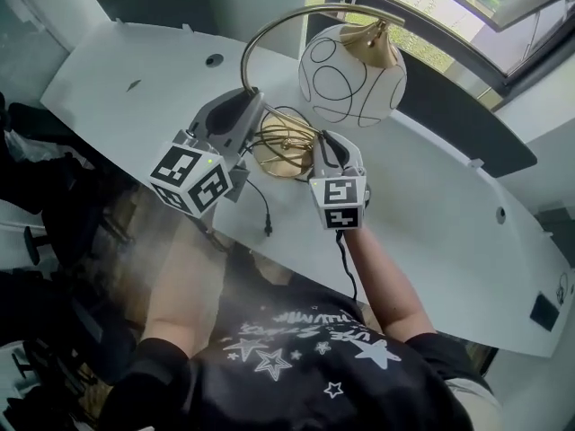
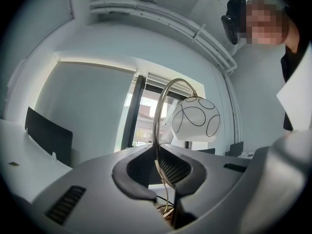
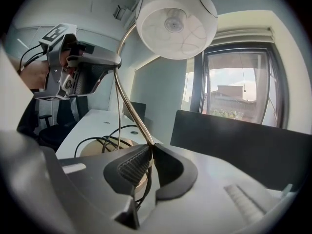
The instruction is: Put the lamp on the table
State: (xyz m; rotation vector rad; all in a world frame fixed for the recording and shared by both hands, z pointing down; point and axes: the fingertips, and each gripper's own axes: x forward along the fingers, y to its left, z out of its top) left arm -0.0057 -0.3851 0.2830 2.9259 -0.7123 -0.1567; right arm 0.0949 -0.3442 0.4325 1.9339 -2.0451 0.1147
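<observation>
Looks close to done: holding the lamp (image 1: 352, 74) upright over the bench (image 1: 135, 61), just inside its near edge, with the base (image 1: 283, 151) either on the white top or a shade above it. Cannot tell from any view whether it touches the bench or hangs just clear.

Gripping with both. Left gripper (image 1: 245, 106) clamped on the stem (image 2: 155, 130) where it starts to rise away from the bench. Right gripper (image 1: 325, 144) clamped on the same stem lower down, nearer the bench top. Shows in each gripper view as a thin brass rod pinched between the pads. Carries the shade (image 3: 175, 21) high above the bench, further in from the near edge.

Left to do, judging from this: seat the base flat on the bench if not yet down, check for steady standing, then open both and draw back. Worth minding the cord (image 1: 262, 206) too, looped over the base and trailing toward the near edge of the bench.

Hard to read: underside of the base, covered by both grippers in the head view; only a sliver past the jaws in the right gripper view, almost nothing in the left. Far right end of the bench cut off by the frame.
</observation>
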